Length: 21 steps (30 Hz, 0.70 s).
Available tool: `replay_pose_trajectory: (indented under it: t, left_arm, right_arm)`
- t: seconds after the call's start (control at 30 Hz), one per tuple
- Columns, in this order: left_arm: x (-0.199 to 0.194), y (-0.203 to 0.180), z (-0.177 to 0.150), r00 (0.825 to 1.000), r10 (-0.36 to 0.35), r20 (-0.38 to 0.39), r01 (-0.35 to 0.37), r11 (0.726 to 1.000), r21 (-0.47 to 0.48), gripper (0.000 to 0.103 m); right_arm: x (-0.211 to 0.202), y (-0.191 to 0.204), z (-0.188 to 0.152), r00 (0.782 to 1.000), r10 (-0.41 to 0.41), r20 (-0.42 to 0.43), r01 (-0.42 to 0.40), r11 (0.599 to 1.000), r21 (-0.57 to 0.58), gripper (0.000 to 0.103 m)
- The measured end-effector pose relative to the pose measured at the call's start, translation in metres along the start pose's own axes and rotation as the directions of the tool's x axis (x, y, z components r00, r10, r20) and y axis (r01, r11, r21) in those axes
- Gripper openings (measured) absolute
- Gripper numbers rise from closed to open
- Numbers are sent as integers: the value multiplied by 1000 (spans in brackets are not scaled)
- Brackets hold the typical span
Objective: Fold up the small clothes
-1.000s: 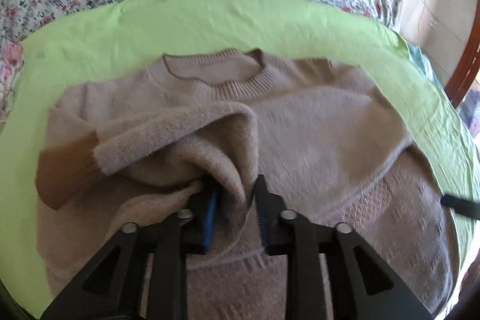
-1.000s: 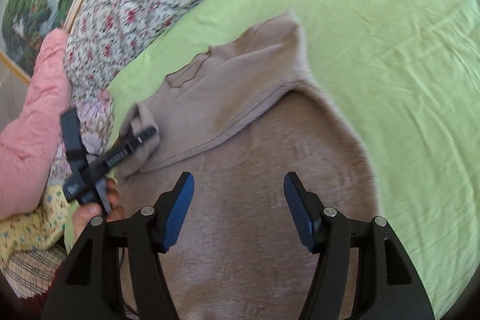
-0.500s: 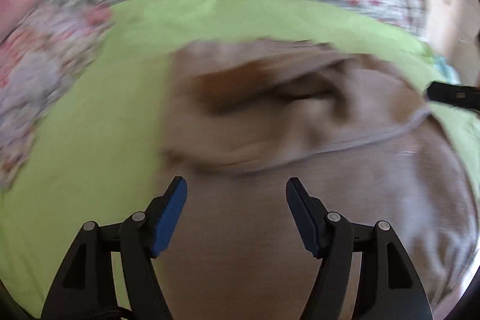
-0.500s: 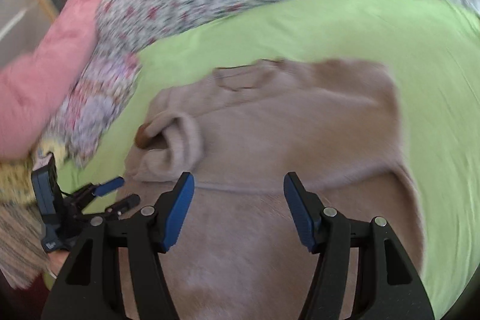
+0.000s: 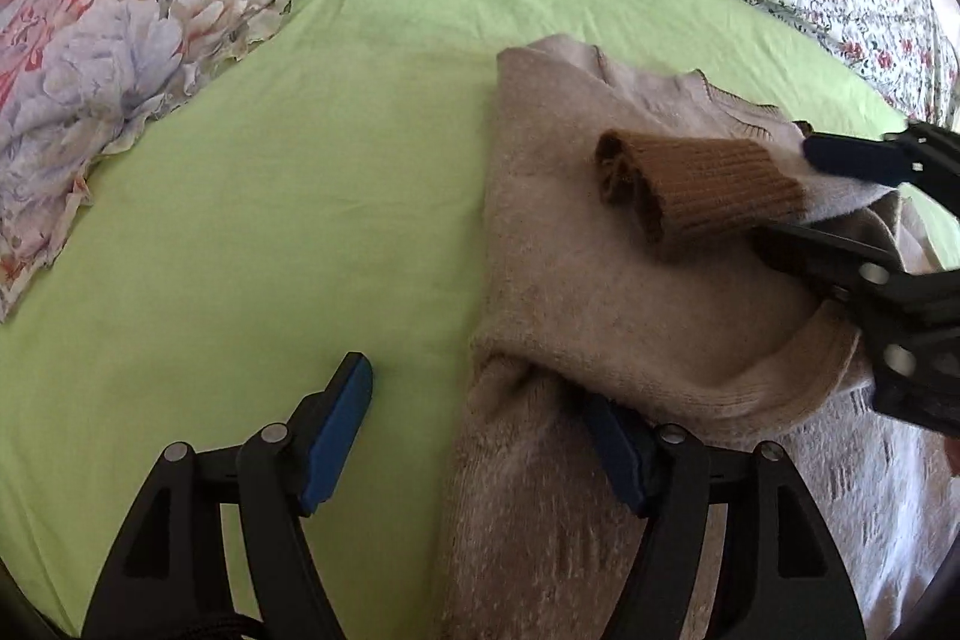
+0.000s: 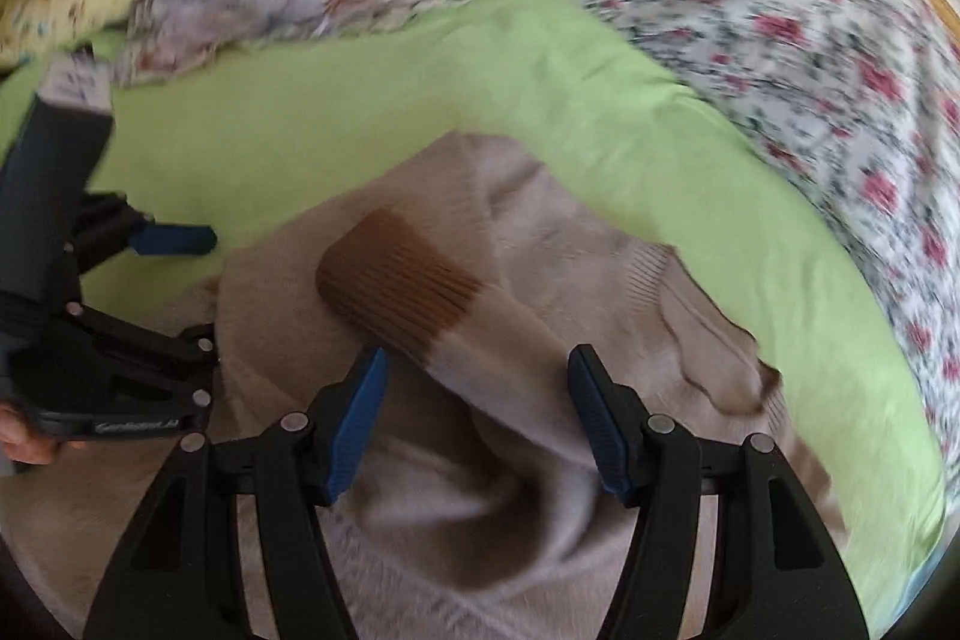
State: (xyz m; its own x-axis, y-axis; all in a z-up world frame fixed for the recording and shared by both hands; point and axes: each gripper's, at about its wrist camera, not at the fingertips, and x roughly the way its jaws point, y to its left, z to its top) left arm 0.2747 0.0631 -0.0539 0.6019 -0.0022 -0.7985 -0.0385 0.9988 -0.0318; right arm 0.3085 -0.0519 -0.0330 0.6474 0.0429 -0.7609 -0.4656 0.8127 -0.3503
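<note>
Two tools work one beige sweater (image 5: 576,280) lying on the green sheet (image 5: 300,196) of the bed, and both are released. The left tool (image 5: 480,430) straddles the sweater's folded side edge, one finger on bare sheet, the other tucked under the fold. The right tool (image 6: 474,418) has the sleeve (image 6: 480,370) lying between its spread fingers, the brown cuff (image 6: 399,274) just ahead of the tips. The risk, as I judge it: the knit is soft and bulky (it slumps readily), so closing on too little would let the sleeve slide, and tugging could drag the folded side open.
</note>
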Motion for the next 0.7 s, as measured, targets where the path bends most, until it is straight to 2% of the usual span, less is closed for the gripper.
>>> replay_pose_trajectory:
  t: [0.03,0.07,0.1,0.13,0.2,0.27,0.33,0.43,0.47,0.5,0.53,0.6,0.7]
  left_arm:
    - [0,1,1,1000,-2,-1,2,1000,-3,72]
    - [1,1,2,1000,-4,-1,4,1000,-8,72]
    - [1,2,3,1000,-4,1,4,1000,-12,72]
    - [3,3,7,1000,-3,2,3,1000,-15,72]
    - [6,3,15,1000,6,5,-6,1000,-21,71]
    - [7,1,20,1000,16,10,-15,999,-29,69]
    - [7,0,23,1000,25,12,-25,999,-39,68]
    - [9,-2,20,999,47,8,-47,998,-50,68]
    - [9,-2,19,999,51,7,-50,997,-54,68]
    - [8,-2,19,998,55,6,-55,997,-56,68]
    - [8,-2,19,998,60,4,-60,996,-60,68]
    - [9,-1,19,998,65,-2,-65,996,-67,68]
    - [8,-3,18,997,78,4,-78,995,-65,69]
  right_arm:
    - [4,-3,-1,1000,-1,1,1,1000,16,62]
    - [5,-11,-2,1000,11,9,-11,999,53,39]
    - [3,-21,-3,1000,26,18,-27,993,113,21]
    - [-3,-38,-5,998,48,48,-57,977,207,9]
    - [-22,-72,-17,989,69,131,-113,923,367,9]
    - [-47,-114,-41,966,84,243,-205,822,531,9]
    - [-75,-154,-79,928,54,369,-299,700,649,9]
    - [-95,-194,-139,890,-22,456,-367,559,744,9]
    - [-96,-204,-159,874,-41,483,-391,529,753,8]
    - [-94,-213,-181,870,-54,491,-406,488,773,8]
    - [-91,-217,-195,881,-71,468,-386,464,797,8]
    - [-83,-222,-219,924,-86,373,-306,422,854,8]
    - [-84,-220,-238,948,-44,316,-276,386,880,10]
